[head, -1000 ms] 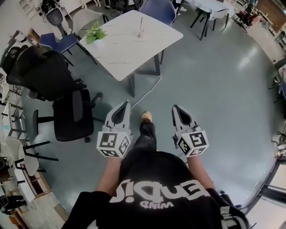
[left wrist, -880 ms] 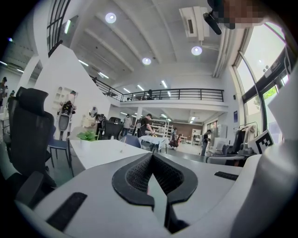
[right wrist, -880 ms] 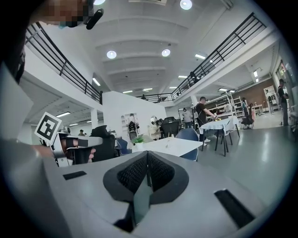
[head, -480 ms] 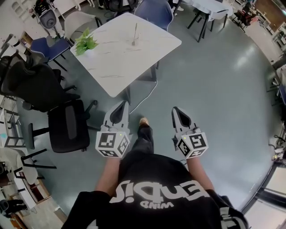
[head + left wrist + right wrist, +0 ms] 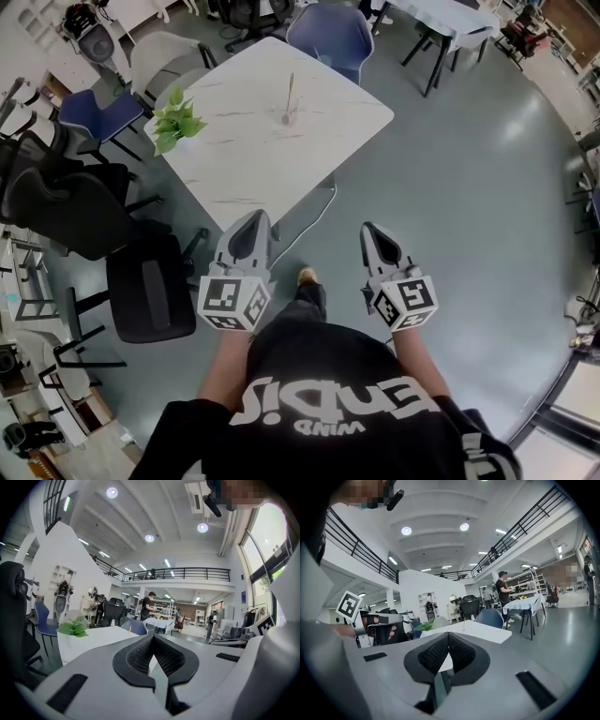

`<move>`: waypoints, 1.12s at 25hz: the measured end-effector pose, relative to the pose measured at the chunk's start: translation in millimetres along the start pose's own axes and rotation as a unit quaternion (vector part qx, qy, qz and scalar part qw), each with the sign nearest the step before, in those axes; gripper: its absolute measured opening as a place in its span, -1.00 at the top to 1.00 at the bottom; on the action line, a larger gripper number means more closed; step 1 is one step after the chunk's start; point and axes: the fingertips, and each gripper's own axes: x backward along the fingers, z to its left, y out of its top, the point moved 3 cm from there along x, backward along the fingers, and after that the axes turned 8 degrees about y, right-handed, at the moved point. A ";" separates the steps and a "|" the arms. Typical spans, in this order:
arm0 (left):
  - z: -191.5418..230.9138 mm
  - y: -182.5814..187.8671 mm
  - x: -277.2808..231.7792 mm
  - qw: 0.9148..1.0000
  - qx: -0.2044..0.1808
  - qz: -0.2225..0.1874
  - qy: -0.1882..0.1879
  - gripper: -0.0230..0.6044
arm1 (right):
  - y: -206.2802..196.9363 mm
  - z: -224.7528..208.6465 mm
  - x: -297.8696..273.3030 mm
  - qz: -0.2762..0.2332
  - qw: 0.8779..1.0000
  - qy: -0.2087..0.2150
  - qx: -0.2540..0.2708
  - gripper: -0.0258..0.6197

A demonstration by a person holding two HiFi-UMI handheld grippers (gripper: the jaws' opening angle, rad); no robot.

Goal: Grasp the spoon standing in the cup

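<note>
Barely begun, with left hand-held gripper (image 5: 257,220) closed on nothing just short of the bench (image 5: 234,150) near corner, spoon (image 5: 291,91) upright in cup (image 5: 289,118) toward the far edge, well apart, right hand-held gripper (image 5: 369,230) likewise shut, empty; approach, opening and grasp all left.

- A glossy grey-green floor (image 5: 469,187) spreads across the open hall, catching pale reflections.
- A white, marble-patterned tabletop (image 5: 244,159) stands ahead, with a blue chair (image 5: 330,33) at its far side and a leafy green plant (image 5: 173,122) near its left edge.
- Black office chairs (image 5: 150,286) cluster to the left.
- A railed balcony (image 5: 178,573) runs beneath a ribbed white ceiling with round lights (image 5: 149,538).
- Tall windows (image 5: 276,550) let in daylight.
</note>
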 end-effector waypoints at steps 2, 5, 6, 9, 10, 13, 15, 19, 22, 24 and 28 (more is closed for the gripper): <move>10.4 7.9 -18.6 1.000 0.002 0.000 0.001 0.89 | 8.0 -10.5 -19.2 0.000 1.000 -0.001 0.001 0.88; 24.8 16.7 -46.8 1.000 0.003 0.000 0.001 0.89 | 18.7 -26.5 -47.5 0.000 1.000 -0.002 0.004 0.88; 29.3 19.2 -56.1 1.000 0.003 0.000 0.001 0.89 | 22.1 -31.1 -56.5 0.000 1.000 -0.002 0.006 0.88; 39.2 26.5 -81.7 1.000 0.003 -0.002 -0.001 0.89 | 31.2 -43.1 -78.3 0.000 1.000 -0.004 0.008 0.88; 41.3 28.3 -89.1 1.000 0.003 -0.002 -0.003 0.89 | 33.8 -46.4 -84.1 0.000 1.000 -0.005 0.010 0.88; 45.9 32.0 -108.4 1.000 0.002 -0.003 -0.007 0.89 | 40.3 -55.5 -98.5 0.000 1.000 -0.007 0.013 0.88; 47.2 34.3 -119.7 1.000 0.004 -0.003 -0.007 0.89 | 43.5 -62.5 -106.0 0.001 1.000 -0.007 0.013 0.88; 45.3 39.6 -138.1 1.000 0.003 -0.001 -0.008 0.89 | 49.3 -75.4 -117.9 0.005 1.000 -0.006 0.011 0.88; 43.0 43.3 -148.7 1.000 0.002 0.003 -0.005 0.89 | 55.5 -85.4 -126.3 0.006 1.000 0.001 0.011 0.88; 43.2 44.3 -155.5 1.000 0.002 0.005 0.003 0.89 | 58.6 -92.4 -133.3 0.006 1.000 0.009 0.011 0.88; 45.6 46.7 -172.3 1.000 0.000 0.004 0.025 0.89 | 62.2 -110.1 -154.0 0.009 0.999 0.033 0.013 0.88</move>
